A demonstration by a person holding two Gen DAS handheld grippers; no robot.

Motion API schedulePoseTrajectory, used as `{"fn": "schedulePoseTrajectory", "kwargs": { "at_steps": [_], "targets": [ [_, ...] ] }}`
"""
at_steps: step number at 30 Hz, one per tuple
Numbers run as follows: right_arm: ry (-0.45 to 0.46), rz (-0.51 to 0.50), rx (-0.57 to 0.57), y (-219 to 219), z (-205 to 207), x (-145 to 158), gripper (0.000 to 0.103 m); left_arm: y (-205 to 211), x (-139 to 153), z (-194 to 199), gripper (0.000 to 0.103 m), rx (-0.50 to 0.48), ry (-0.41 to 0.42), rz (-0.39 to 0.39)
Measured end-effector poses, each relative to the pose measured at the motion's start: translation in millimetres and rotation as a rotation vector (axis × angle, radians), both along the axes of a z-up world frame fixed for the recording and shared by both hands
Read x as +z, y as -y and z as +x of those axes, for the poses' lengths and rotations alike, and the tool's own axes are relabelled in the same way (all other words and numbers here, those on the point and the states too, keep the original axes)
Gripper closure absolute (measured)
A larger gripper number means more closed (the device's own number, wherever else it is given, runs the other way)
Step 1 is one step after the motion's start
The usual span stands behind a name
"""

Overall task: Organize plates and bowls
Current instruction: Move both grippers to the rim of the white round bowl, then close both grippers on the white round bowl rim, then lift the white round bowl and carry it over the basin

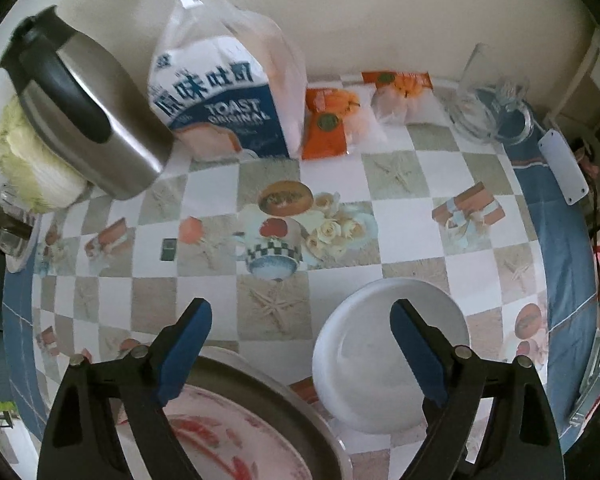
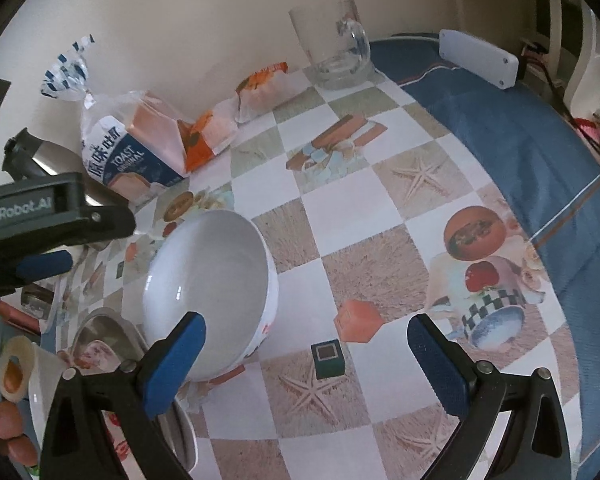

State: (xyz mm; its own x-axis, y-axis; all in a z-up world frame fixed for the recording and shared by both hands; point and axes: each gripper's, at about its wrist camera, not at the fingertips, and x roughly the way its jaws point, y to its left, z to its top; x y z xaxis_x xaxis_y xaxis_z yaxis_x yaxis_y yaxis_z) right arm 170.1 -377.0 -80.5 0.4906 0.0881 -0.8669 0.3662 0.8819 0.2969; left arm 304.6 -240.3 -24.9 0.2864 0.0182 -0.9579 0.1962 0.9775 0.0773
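- Left wrist view: the left hand-held gripper (image 1: 300, 348) hangs with jaws apart and empty above a metal-rimmed plate (image 1: 260, 412) with a red pattern, at the desk's near edge.
- Right hand-held gripper (image 2: 306, 360) is likewise spread and holds nothing; the white bowl (image 2: 216, 288) sits loose just beside the plate, so stacking looks barely begun.
- Far edge: bread bag (image 1: 220, 100) reads "TOAST ORIGINAL"; the left hand-held gripper's body reads "GenRobot.AI".
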Motion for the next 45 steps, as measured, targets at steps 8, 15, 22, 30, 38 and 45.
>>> {"fn": "schedulePoseTrajectory", "kwargs": {
  "at_steps": [8,15,22,30,38,45],
  "targets": [
    [-0.029,0.008,-0.015,-1,6,-15,0.017,9,-28,4,0.029,-0.027,-0.057,0.014],
    [-0.031,0.025,-0.013,-5,7,-20,0.027,11,-49,4,0.048,-0.007,-0.123,0.001],
    [-0.015,0.072,0.004,-10,9,-22,0.047,11,-60,0,0.063,0.0,-0.165,-0.022],
    [0.013,0.101,0.008,-9,7,-16,0.078,18,-62,-10,0.074,-0.023,-0.189,-0.077],
    [0.011,0.11,-0.025,9,0,-15,0.085,33,-61,-27,0.08,-0.067,-0.208,-0.117],
    [0.003,0.115,-0.062,31,-9,-16,0.085,46,-63,-50,0.088,-0.123,-0.248,-0.164]
  ]
}}
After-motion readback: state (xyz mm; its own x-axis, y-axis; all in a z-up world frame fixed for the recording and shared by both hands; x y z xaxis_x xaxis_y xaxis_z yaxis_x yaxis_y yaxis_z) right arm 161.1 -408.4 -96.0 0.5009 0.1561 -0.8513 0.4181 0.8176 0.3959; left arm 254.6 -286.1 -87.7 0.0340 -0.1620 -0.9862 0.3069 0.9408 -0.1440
